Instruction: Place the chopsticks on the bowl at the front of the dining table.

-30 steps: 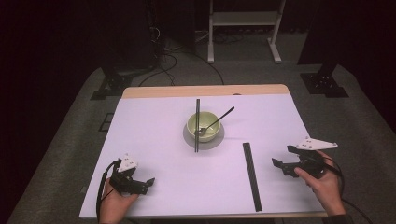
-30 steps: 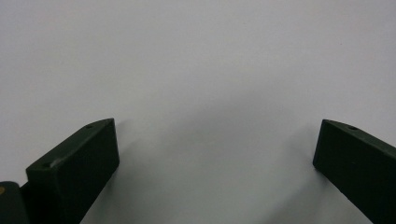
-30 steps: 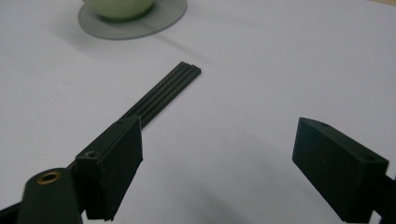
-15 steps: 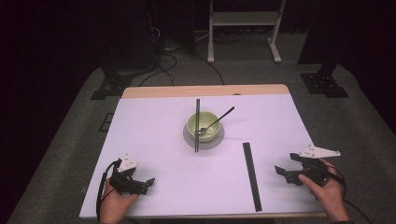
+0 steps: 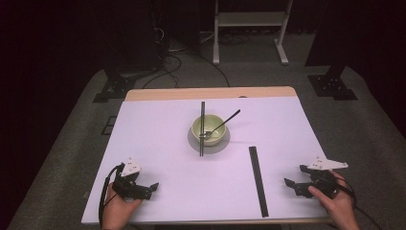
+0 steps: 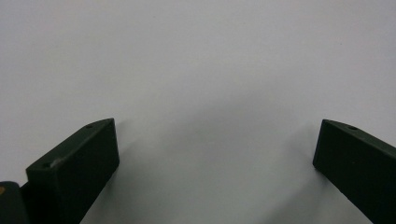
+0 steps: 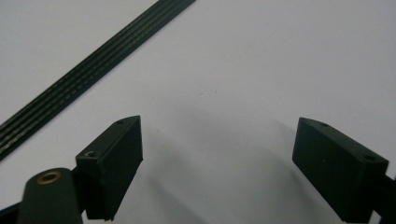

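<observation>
Right tongs (image 5: 298, 177) released, empty, low over the counter (image 5: 158, 139) near the black strip (image 5: 257, 179); left tongs (image 5: 152, 188) likewise spread wide.

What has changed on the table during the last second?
The right claw moved back toward the person's edge, open and empty. The left claw, the bowl with its spoon and the black strip stayed in place.

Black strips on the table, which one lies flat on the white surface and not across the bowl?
The wider black strip near the right gripper; the thin one rests across the bowl.
</observation>
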Available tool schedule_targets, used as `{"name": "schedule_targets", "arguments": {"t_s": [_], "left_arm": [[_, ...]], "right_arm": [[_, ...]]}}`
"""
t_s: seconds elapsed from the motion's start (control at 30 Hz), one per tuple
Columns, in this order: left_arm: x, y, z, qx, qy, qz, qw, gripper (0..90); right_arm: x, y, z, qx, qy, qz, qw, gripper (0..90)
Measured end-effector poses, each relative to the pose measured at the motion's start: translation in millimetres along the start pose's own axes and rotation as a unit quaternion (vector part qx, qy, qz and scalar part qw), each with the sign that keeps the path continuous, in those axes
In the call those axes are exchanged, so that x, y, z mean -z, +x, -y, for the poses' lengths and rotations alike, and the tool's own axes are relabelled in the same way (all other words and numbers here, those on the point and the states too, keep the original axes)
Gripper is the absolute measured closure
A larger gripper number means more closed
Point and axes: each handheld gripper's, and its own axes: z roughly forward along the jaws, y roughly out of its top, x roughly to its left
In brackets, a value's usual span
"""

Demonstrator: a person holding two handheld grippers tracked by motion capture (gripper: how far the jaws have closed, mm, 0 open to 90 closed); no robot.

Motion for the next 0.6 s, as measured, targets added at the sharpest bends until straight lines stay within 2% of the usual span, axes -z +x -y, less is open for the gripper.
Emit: {"name": "schedule_targets", "arguments": {"t_s": [0.33,0.6], "left_arm": [[0.1,0.0,0.0,0.000,0.000,0.000,1.0000,0.0],[0.1,0.0,0.0,0.000,0.000,0.000,1.0000,0.0]], "right_arm": [[-3.6,3.9,-0.4,0.022,0.015,0.001,0.9996,13.2],[-4.8,6.3,-0.3,0.030,0.019,0.009,0.9993,12.8]]}}
